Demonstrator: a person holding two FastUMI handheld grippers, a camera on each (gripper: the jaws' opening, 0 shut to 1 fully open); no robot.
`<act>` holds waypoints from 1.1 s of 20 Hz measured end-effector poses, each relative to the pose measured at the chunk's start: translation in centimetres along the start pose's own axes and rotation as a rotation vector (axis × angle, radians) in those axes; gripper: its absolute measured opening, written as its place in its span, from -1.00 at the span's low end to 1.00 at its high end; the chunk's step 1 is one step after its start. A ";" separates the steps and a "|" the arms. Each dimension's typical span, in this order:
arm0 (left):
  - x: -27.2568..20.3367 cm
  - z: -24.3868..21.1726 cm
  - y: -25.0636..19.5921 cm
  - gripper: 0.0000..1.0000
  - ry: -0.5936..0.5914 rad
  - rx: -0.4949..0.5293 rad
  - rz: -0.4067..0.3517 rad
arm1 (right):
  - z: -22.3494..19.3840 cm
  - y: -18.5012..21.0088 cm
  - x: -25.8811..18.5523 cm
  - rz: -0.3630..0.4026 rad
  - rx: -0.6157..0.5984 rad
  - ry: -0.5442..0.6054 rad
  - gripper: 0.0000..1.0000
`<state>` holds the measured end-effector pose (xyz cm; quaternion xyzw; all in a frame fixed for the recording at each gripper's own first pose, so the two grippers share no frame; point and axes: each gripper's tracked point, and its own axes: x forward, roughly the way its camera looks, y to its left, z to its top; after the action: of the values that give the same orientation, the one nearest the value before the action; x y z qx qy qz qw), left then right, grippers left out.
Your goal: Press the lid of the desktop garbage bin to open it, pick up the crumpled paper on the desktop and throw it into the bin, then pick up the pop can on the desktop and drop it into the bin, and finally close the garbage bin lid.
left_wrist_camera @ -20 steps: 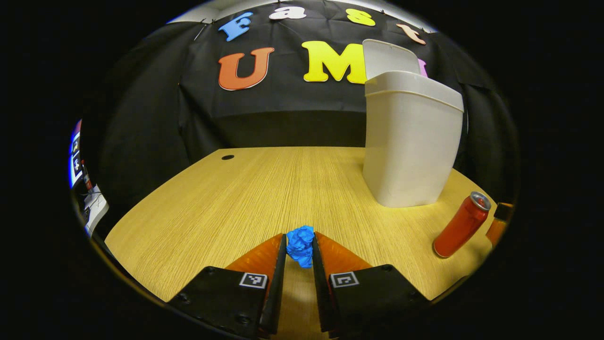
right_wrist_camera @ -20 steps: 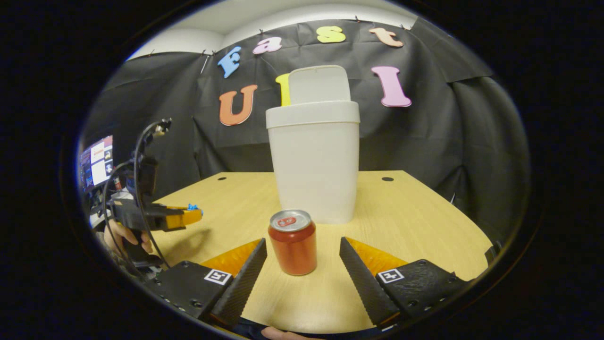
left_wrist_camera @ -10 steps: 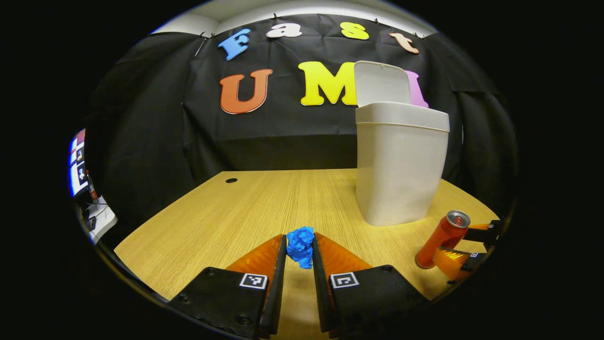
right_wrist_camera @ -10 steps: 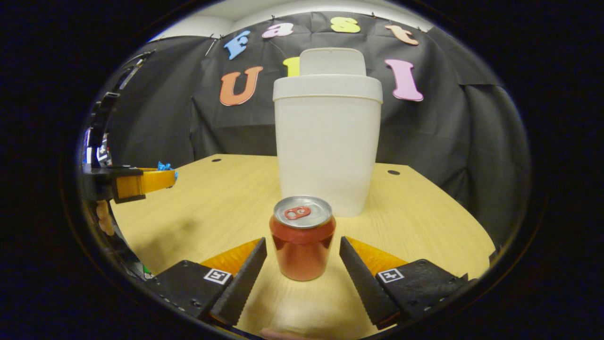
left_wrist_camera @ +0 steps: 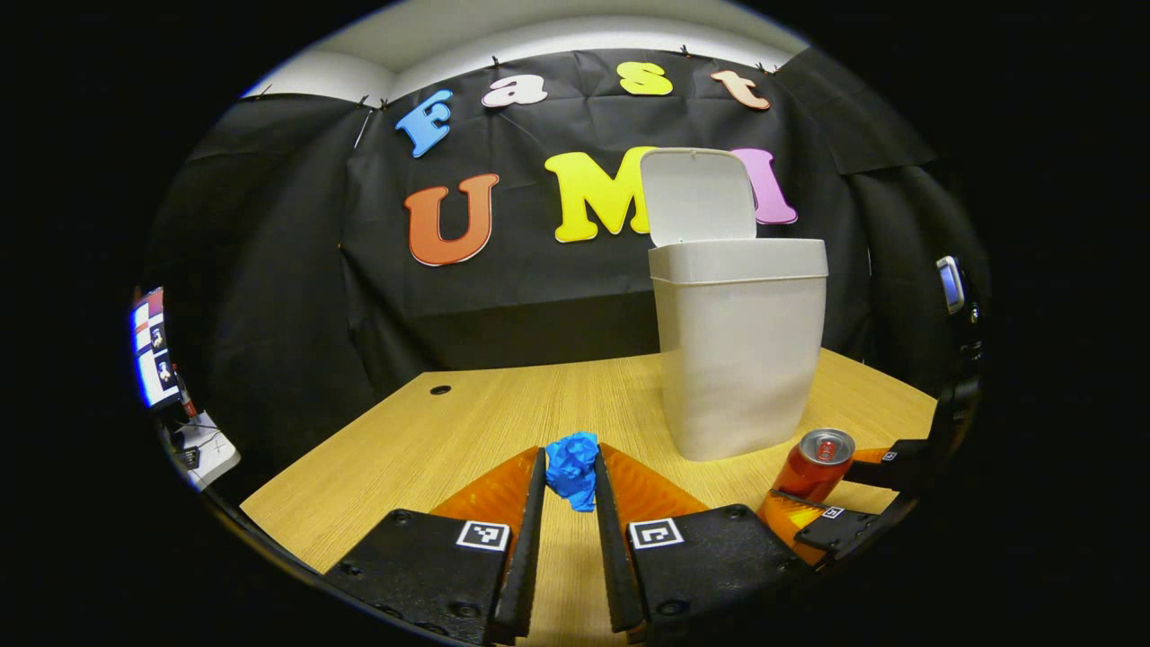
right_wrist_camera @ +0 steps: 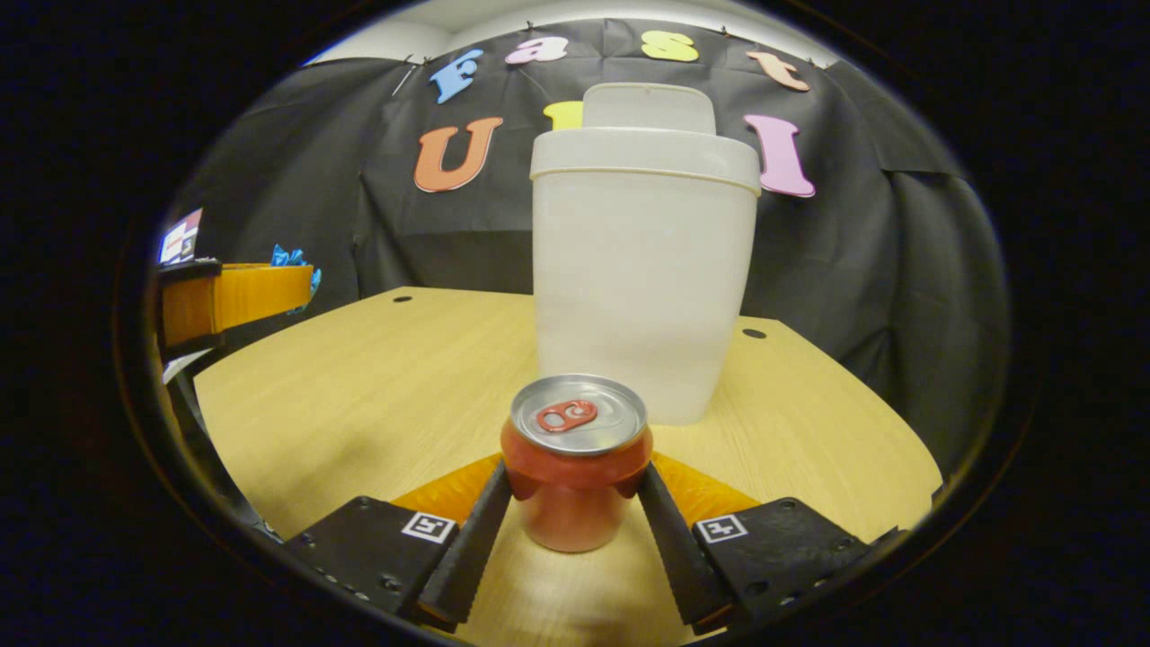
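Wooden desktop [left_wrist_camera: 431, 440] carries the white bin [left_wrist_camera: 738, 346], lid [left_wrist_camera: 696, 196] upright for dropping. Left gripper [left_wrist_camera: 570, 490] clenches the crumpled paper [left_wrist_camera: 573, 469] aloft; right gripper [right_wrist_camera: 575, 503] pinches the pop can [right_wrist_camera: 577, 458] (base on desktop), before the bin.

A wood-grain tabletop [left_wrist_camera: 431, 440] with a rounded outline carries the scene. One small dark round hole [left_wrist_camera: 440, 390] lies near its far left corner, another [right_wrist_camera: 755, 333] near its far right edge. Black cloth [left_wrist_camera: 269, 270] hangs behind the far edge. Beyond the left edge, a lit screen [left_wrist_camera: 148, 346] stands above a white object [left_wrist_camera: 208, 442] too blurred to identify.
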<state>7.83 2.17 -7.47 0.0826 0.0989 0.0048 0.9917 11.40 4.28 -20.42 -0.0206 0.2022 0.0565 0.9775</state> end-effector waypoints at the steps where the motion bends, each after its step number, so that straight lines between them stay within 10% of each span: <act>1: -0.1 0.3 0.1 -0.32 -0.008 -0.009 -0.001 | 0.8 0.0 -0.3 -0.004 0.008 -0.017 0.65; 22: -5.7 4.1 -0.5 -0.31 -0.033 -0.164 -0.038 | 13.7 -8.6 -14.6 -0.046 -0.016 -0.324 0.61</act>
<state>3.02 0.87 -2.44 -0.0007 0.0834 -0.0073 0.9965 4.44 -4.88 -1.91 -0.0239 0.0410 0.0382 0.9981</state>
